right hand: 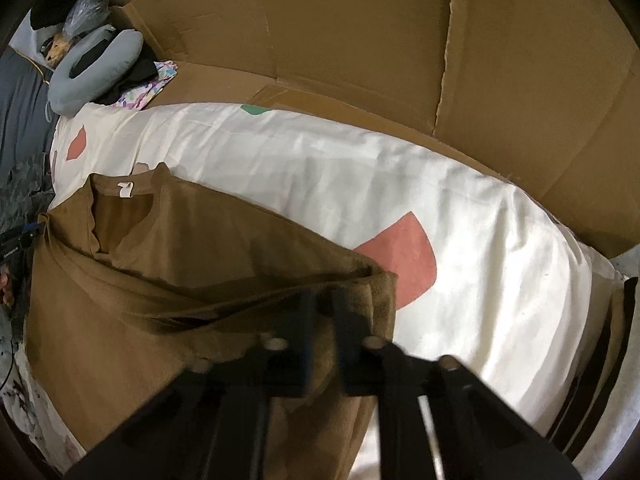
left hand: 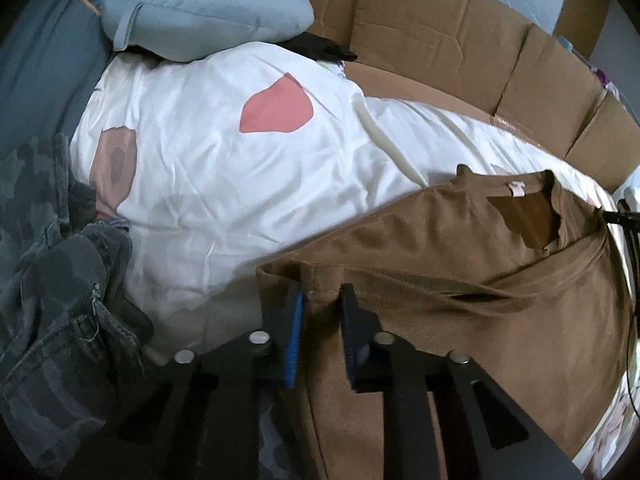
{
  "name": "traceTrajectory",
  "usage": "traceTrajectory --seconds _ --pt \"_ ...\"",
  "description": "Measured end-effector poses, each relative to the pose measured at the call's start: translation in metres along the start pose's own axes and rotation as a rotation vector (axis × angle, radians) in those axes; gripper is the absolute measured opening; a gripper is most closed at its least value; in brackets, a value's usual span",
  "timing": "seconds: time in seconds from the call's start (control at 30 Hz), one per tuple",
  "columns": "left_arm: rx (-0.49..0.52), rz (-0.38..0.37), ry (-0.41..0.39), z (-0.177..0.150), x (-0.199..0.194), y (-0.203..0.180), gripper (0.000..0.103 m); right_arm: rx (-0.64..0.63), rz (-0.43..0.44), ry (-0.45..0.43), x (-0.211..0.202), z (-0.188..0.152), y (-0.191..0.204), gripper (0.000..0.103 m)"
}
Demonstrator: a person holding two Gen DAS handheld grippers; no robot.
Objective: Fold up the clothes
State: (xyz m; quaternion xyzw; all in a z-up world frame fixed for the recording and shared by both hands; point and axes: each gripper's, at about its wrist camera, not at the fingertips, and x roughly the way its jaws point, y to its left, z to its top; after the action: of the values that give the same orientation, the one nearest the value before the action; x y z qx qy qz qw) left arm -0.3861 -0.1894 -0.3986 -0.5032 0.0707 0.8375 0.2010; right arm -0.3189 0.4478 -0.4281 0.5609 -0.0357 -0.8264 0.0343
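Observation:
A brown T-shirt (left hand: pixel 460 280) hangs stretched between my two grippers above a white bed sheet (left hand: pixel 224 184). Its neck opening with a small white label (left hand: pixel 516 189) faces away from me. My left gripper (left hand: pixel 322 294) is shut on the shirt's left shoulder edge, and a bunch of fabric sits pinched between the black fingers. In the right wrist view the same T-shirt (right hand: pixel 160 288) runs off to the left, and my right gripper (right hand: pixel 322 296) is shut on its right shoulder edge. The left gripper (right hand: pixel 24 236) shows at the far left there.
Camouflage trousers (left hand: pixel 60 352) lie crumpled at the sheet's left edge. A grey U-shaped pillow (left hand: pixel 208 12) and dark clothes sit at the bed's head. Flattened cardboard (right hand: pixel 400 40) stands along the far side. The sheet (right hand: pixel 460 280) carries pink patches.

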Motion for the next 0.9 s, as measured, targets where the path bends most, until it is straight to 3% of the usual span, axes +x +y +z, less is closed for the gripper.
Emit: traceTrajectory --seconds 0.13,0.4,0.67,0.7,0.77,0.9 --pt "-0.034 -0.013 -0.015 -0.002 -0.004 0.005 0.01 0.016 -0.017 -0.021 -0.009 -0.001 -0.004 0.003" --pt "-0.086 -0.04 -0.019 -0.004 -0.003 0.012 0.009 0.032 -0.048 -0.024 -0.013 -0.007 -0.013 0.017" --pt "-0.1 -0.046 -0.023 -0.005 -0.004 0.014 0.009 0.01 -0.054 0.041 0.01 -0.005 -0.012 0.017" --pt "-0.104 -0.048 -0.026 -0.005 -0.005 0.014 0.008 0.009 -0.048 0.042 0.01 -0.005 -0.011 0.016" --pt "-0.114 -0.05 -0.033 -0.006 -0.008 0.015 0.007 0.003 -0.037 0.034 0.006 -0.004 -0.01 0.005" --pt "-0.132 -0.053 -0.051 -0.006 -0.015 0.018 0.006 0.028 -0.037 -0.007 -0.011 -0.005 -0.015 0.005"
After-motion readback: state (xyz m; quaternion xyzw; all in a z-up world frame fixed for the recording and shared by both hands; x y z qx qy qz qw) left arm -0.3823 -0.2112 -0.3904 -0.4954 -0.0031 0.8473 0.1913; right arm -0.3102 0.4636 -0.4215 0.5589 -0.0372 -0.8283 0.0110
